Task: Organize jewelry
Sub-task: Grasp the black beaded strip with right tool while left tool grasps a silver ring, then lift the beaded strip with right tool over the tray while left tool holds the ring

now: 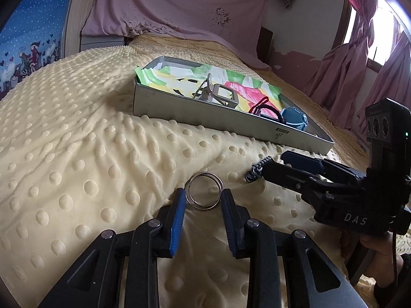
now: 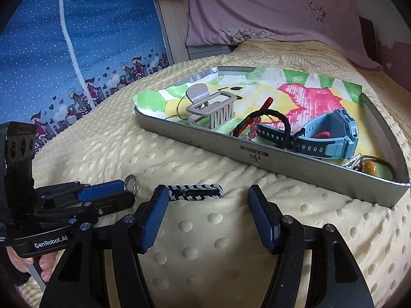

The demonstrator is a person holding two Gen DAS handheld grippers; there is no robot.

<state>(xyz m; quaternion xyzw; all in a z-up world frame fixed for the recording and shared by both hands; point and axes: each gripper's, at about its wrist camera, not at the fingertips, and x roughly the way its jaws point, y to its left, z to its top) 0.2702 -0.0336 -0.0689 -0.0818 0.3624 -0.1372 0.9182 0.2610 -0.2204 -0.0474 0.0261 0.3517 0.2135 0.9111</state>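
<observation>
on the near part of the bumpy yellow blanket, a metal ring lies between the tips of the left gripper — jaws parted a little wider than the ring, holding nothing. to its right a striped hair clip lies just beyond the right gripper, whose jaws gape wide and empty. farther off sits the grey tray, holding a blue watch, a bracelet and a claw clip.
</observation>
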